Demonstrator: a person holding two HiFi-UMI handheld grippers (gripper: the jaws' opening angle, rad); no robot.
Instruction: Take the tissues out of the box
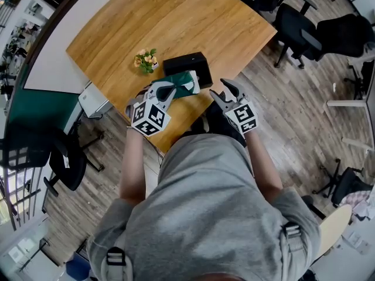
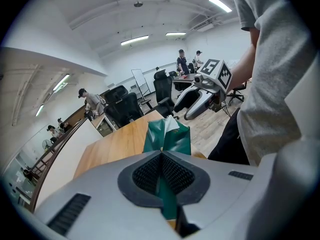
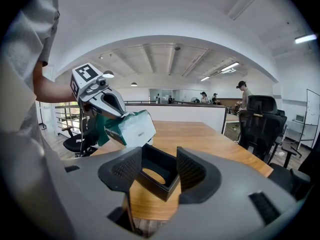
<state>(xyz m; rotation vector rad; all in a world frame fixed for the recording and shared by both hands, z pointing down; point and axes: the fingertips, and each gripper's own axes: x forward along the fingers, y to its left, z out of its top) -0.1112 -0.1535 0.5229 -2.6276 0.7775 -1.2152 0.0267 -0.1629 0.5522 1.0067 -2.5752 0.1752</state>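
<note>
A green and white tissue pack (image 1: 186, 83) hangs in the air just in front of the black box (image 1: 188, 67), clear of it. My left gripper (image 1: 170, 92) is shut on the pack's green wrapper (image 2: 166, 194), and the pack (image 2: 168, 136) sticks up beyond the jaws. In the right gripper view the pack (image 3: 129, 129) hangs tilted above the box (image 3: 159, 181), which lies open and empty on the table. My right gripper (image 1: 227, 91) stands open at the table's near edge, right of the box, with nothing between its fingers (image 3: 125, 170).
A small pot of flowers (image 1: 146, 59) stands left of the box on the wooden table (image 1: 152, 22). Black office chairs (image 1: 293, 25) stand off the table's right side. A low white partition (image 3: 180, 113) and several people are in the background.
</note>
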